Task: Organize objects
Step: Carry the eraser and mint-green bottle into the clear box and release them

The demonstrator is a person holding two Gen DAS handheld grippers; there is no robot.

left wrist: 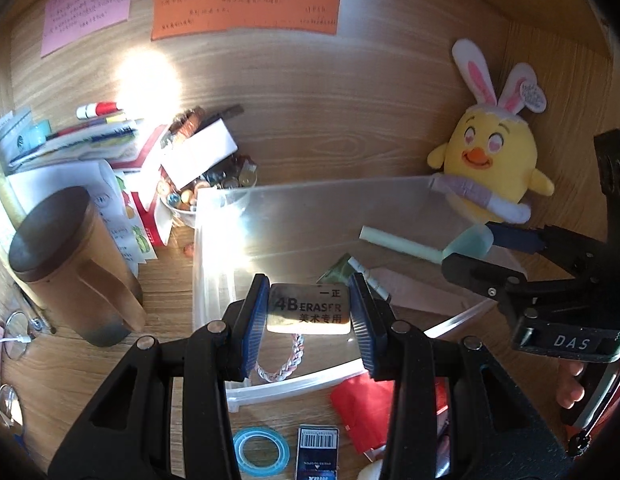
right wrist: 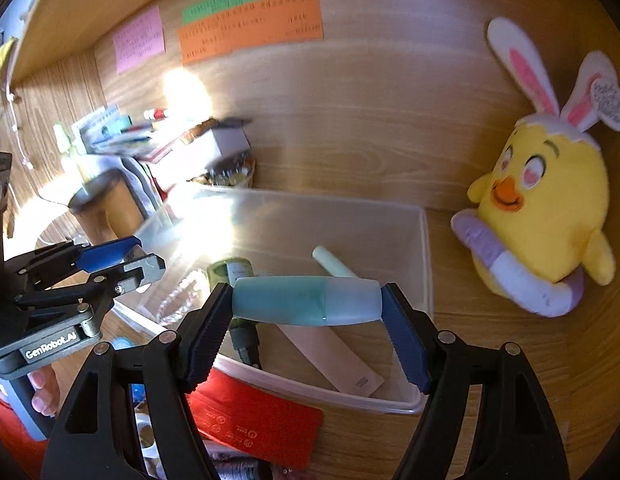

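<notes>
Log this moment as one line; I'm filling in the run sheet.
left gripper: shut on eraser | right gripper: shut on teal tube | both over clear bin | stage: carrying

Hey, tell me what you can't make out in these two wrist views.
- Handwriting on the orange note: too small and blurred, both views.
- Stationery pile: motion-blurred, right view.
- Braided bracelet: partly hidden behind the left gripper and its eraser.
- Barcoded box: cut off by the bottom edge, left view.

right tool (right wrist: 308, 312) clamps a teal tube (right wrist: 306, 300) endwise above the clear bin (right wrist: 423, 264).
</notes>
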